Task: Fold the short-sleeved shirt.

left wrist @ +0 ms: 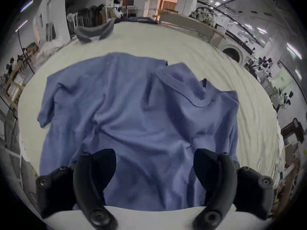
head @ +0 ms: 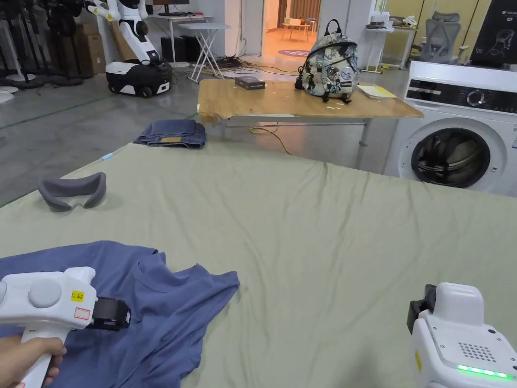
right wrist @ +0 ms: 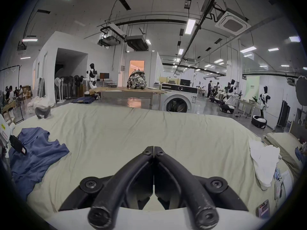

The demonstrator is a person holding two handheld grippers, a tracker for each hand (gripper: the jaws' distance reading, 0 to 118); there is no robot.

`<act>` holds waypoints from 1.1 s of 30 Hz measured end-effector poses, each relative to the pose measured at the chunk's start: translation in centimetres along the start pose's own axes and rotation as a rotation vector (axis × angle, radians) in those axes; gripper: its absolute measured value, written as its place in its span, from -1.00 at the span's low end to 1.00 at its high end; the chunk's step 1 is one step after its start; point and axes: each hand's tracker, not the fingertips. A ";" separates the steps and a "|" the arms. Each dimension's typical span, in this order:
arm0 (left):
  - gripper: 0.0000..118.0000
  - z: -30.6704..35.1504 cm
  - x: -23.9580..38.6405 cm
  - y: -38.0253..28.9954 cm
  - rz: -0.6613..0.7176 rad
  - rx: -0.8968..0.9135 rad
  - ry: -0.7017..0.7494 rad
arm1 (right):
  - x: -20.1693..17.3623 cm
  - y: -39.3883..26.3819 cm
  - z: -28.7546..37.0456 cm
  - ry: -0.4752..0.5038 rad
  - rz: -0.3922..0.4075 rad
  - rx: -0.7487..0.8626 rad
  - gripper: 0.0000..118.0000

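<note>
Below, left gripper (left wrist: 154, 160) jaws gape over crumpled shirt (left wrist: 132, 117); right gripper (right wrist: 154, 152) jaws closed, empty.

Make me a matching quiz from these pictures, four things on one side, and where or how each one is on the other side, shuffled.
Things:
1. blue shirt
2. backpack
3. left gripper
4. right gripper

Place or state:
A. jaws shut, holding nothing
B. crumpled on the green sheet
C. jaws open, above the shirt
D. upright on the wooden table

Pairs: 1-B, 2-D, 3-C, 4-A
</note>
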 end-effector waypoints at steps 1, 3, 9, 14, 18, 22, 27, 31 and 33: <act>0.66 -0.6 0.1 -0.1 0.014 -0.012 0.011 | 0.1 -0.1 -0.1 -0.005 -0.001 -0.006 -1.00; 0.65 -1.8 -0.2 0.4 -0.018 -0.039 0.072 | 0.5 0.1 0.1 -0.012 -0.002 -0.015 -1.00; -0.40 -2.7 2.3 -0.7 -0.219 -0.009 0.147 | 0.6 -0.3 0.0 -0.049 0.001 -0.037 -1.00; -1.00 -2.2 2.7 -1.9 -0.193 0.027 0.154 | 1.0 -0.7 0.0 -0.052 -0.040 -0.050 -1.00; -1.00 0.4 2.9 -2.2 -0.119 0.155 0.100 | 1.4 -0.4 0.7 -0.053 -0.044 -0.035 -1.00; -1.00 4.0 2.7 0.2 -0.076 0.309 0.052 | 1.8 -0.1 0.9 -0.063 -0.041 -0.022 -1.00; -1.00 10.3 5.1 3.8 -0.093 0.446 -0.001 | 2.5 0.4 1.2 -0.074 -0.056 -0.003 -1.00; -1.00 15.0 7.8 5.9 -0.158 0.564 -0.047 | 3.2 0.9 1.6 -0.083 -0.060 0.012 -1.00; -1.00 11.1 6.1 4.8 -0.195 0.615 -0.079 | 3.6 1.1 2.0 -0.090 -0.065 0.021 -1.00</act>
